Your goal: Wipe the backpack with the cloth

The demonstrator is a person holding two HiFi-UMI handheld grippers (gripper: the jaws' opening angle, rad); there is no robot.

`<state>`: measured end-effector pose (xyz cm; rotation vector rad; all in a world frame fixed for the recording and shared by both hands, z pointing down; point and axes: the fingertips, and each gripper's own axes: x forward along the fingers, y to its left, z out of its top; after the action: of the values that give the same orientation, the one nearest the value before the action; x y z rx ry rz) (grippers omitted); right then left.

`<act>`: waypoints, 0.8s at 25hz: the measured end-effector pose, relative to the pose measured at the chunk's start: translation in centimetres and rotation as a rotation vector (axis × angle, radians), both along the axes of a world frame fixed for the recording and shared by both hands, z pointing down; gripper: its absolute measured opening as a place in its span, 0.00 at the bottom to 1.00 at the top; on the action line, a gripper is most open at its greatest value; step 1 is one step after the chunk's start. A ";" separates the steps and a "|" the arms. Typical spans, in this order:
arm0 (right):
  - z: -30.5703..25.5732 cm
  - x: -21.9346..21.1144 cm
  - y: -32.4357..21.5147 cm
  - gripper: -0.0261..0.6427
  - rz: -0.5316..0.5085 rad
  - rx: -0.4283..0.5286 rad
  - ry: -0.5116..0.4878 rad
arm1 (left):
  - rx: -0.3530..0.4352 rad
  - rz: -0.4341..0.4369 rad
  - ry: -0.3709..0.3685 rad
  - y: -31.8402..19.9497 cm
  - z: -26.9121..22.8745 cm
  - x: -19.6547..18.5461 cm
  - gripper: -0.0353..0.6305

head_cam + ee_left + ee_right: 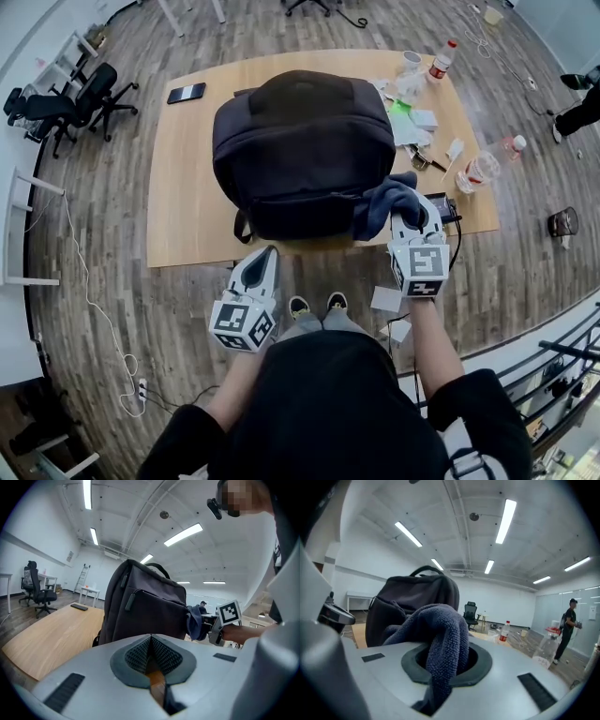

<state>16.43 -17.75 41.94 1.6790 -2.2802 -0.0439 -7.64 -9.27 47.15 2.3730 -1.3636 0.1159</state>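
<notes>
Head view: backpack (300, 150) on wooden table (187, 202); plank floor (103, 244); right hand-held gripper (407, 219) grasps cloth (382, 202); left hand-held gripper (265, 253) clenched.

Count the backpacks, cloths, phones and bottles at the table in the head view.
backpack: 1
cloth: 1
phone: 1
bottles: 2
Total: 5

Head view looks down — gripper views sit low, near; all share backpack (300, 150).
</notes>
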 end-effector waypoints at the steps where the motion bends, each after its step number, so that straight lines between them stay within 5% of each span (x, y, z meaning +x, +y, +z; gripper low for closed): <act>1: 1.2 0.4 -0.2 0.09 0.001 -0.035 0.011 | -0.002 0.005 0.001 0.0 0.0 0.2 0.08; 4: 5.2 -0.9 -0.5 0.09 -0.058 -0.108 0.034 | -0.012 0.022 -0.004 0.2 0.3 0.8 0.08; 8: 10.5 -0.7 -0.6 0.09 -0.019 -0.199 -0.130 | -0.012 0.034 -0.012 0.2 0.3 1.0 0.08; 14: 21.7 0.5 -0.1 0.09 0.000 -0.469 -0.055 | -0.014 0.020 -0.026 0.0 0.5 0.7 0.08; 20: 24.7 0.6 -0.4 0.09 -0.035 -0.595 -0.044 | -0.015 0.020 -0.029 0.1 0.1 0.8 0.08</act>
<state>17.05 -18.14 66.59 1.3298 -2.0645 0.6062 -6.80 -9.20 47.29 2.3816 -1.3471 0.1659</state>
